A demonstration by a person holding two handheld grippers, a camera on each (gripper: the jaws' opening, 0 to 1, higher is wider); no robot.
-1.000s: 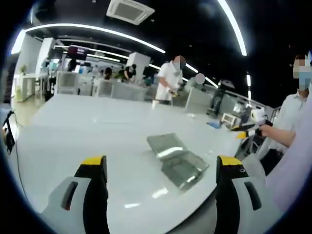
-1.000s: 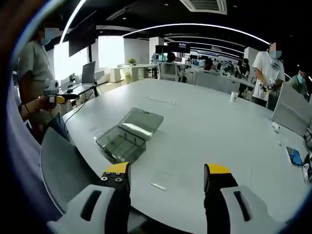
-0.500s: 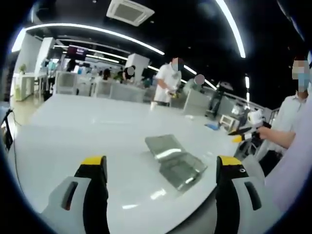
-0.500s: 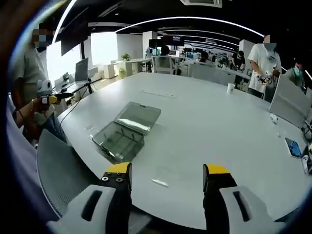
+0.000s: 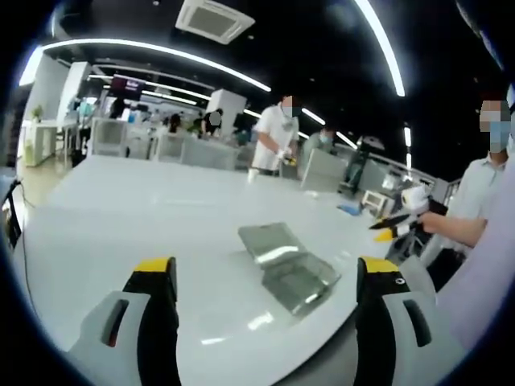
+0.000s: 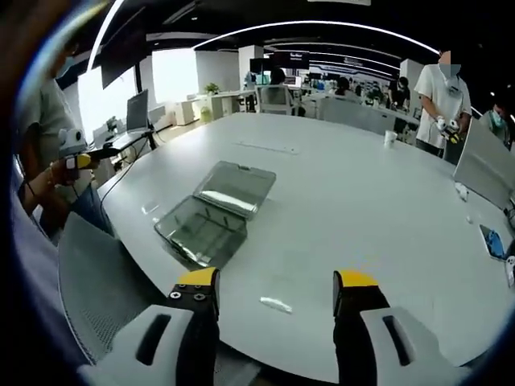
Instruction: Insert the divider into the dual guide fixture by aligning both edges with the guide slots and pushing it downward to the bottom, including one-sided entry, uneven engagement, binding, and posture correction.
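Note:
A clear plastic case lies open on the white table, its lid folded flat: in the left gripper view the case (image 5: 288,263) sits ahead between the jaws and a little right; in the right gripper view the case (image 6: 216,214) lies ahead and left. A small clear piece (image 6: 276,305) lies on the table just beyond the right gripper's jaws. My left gripper (image 5: 267,277) is open with nothing between its yellow-tipped jaws. My right gripper (image 6: 276,291) is open too and holds nothing. Both hover short of the case.
The large white table (image 6: 362,201) stretches far ahead. A grey mesh chair back (image 6: 96,289) stands at the near table edge. A person (image 5: 475,217) beside me holds another gripper tool (image 5: 402,221). Other people (image 6: 447,96) stand at the far side, near a paper cup (image 6: 389,137).
The right gripper view has tilted downward and moved slightly closer, so the case and the small clear piece sit higher in it. The left gripper view has barely shifted. Both grippers stay open.

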